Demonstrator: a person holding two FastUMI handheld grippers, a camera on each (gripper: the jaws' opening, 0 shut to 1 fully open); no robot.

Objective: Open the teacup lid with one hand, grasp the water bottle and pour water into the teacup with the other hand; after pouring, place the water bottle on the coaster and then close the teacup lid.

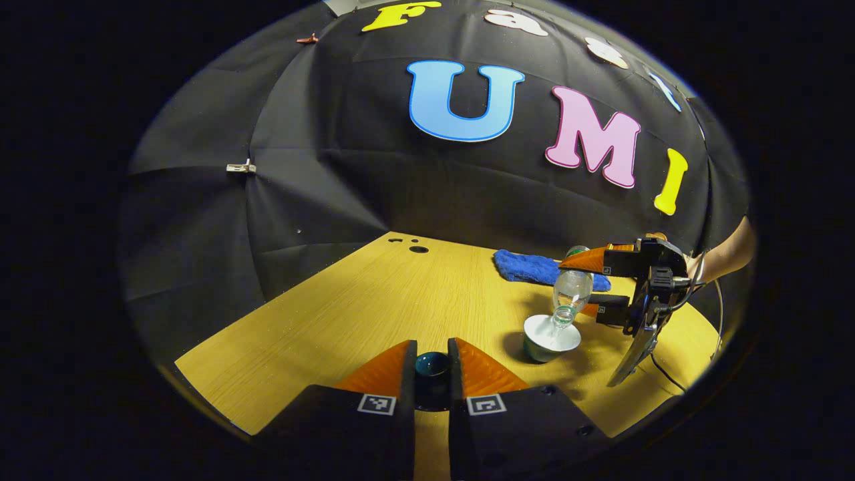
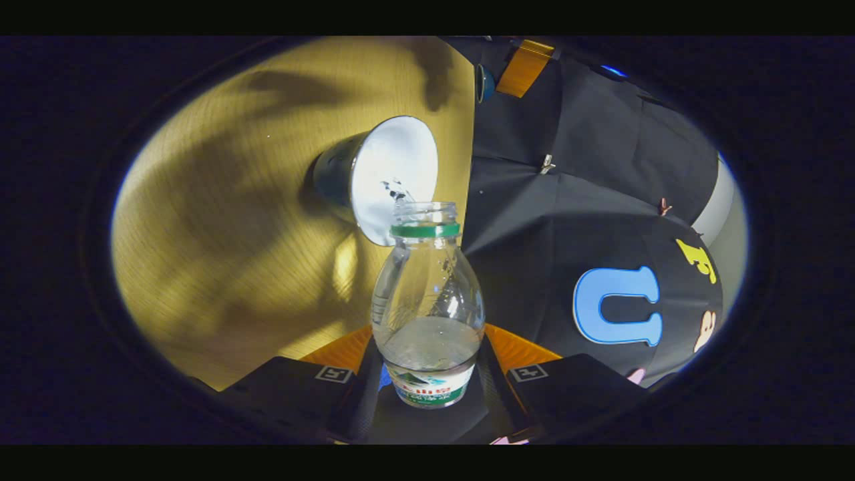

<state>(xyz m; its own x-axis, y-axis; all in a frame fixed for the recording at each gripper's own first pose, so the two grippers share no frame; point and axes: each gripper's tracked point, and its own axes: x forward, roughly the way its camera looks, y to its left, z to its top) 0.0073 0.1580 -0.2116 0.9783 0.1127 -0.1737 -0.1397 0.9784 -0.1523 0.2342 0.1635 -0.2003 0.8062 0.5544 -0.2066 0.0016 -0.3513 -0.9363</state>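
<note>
Clear thin plastic water bottle (image 2: 427,314) looked light and squashy, so the right gripper (image 2: 427,374) pinching its lower body over the white-lined teacup (image 1: 552,337) seemed right. Left gripper (image 1: 432,364) was clamped on the slick dark-teal ceramic lid (image 1: 432,364)

the left hand-held gripper (image 1: 432,364) pinches the dark teal teacup lid (image 1: 432,365) between its orange fingers, above the wooden bench (image 1: 347,314). to the right, the right hand-held gripper (image 1: 580,287) grips a clear water bottle (image 1: 572,290), tilted mouth-down over the open teacup (image 1: 551,337), which stands on the bench with its white inside showing. a blue cloth (image 1: 528,267) lies on the bench behind the bottle. a forearm (image 1: 728,257) reaches in from the right edge.
</note>
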